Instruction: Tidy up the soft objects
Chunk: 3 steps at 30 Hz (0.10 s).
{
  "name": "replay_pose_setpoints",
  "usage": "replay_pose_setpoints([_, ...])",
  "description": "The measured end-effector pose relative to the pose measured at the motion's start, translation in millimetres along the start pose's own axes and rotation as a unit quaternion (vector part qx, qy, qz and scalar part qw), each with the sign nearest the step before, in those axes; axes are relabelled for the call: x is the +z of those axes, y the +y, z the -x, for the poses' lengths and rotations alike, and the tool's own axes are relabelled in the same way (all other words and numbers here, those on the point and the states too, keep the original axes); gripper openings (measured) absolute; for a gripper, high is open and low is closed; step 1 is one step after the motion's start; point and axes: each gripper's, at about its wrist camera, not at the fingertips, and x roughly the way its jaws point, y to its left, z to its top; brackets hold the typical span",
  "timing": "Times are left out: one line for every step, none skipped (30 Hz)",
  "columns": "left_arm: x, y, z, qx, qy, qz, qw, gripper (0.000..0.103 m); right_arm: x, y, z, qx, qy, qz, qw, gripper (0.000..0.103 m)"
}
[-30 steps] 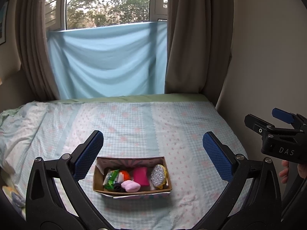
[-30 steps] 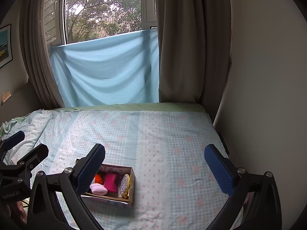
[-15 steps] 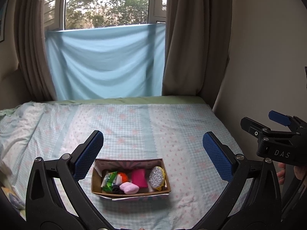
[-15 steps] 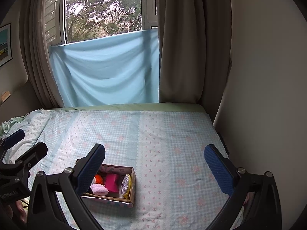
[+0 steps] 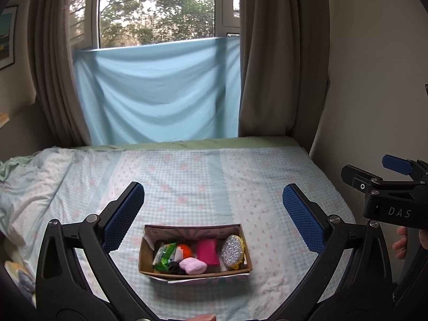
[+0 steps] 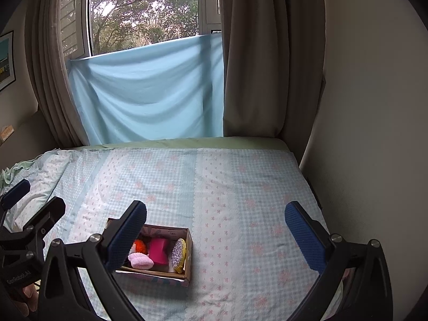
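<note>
Soft objects (image 5: pixel 196 256) — fuzzy pink puff, glittery oval pad, magenta block — packed in cardboard box (image 5: pixel 149 248) on checked bedsheet (image 5: pixel 203 182); left gripper (image 5: pixel 212 218) and right gripper (image 6: pixel 215 236) spread wide, empty.

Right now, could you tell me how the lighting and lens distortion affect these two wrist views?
Left wrist view: daylight from the window slightly washes out the sky, the box stays evenly lit and sharp. Right wrist view: fisheye bends the curtains, corners go black, no motion blur.
</note>
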Motion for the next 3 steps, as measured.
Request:
replay_pose_setpoints([-0.3, -0.5, 0.6, 0.005, -0.003, -0.003, 1.0, 0.103, -0.7, 0.7, -1.4, 0.001, 0.002, -0.001, 1.0, 0.103])
replay_pose_setpoints([-0.7, -0.8, 0.9, 0.008, -0.004, -0.005, 0.9999, 0.103, -1.5, 1.4, -3.2, 0.002, 0.005, -0.003, 1.0, 0.103])
replay_pose_setpoints([-0.6, -1.0, 0.6, 0.009, -0.005, -0.007, 0.9999, 0.103, -2.4, 1.3, -5.0, 0.003, 0.008, -0.004, 1.0, 0.103])
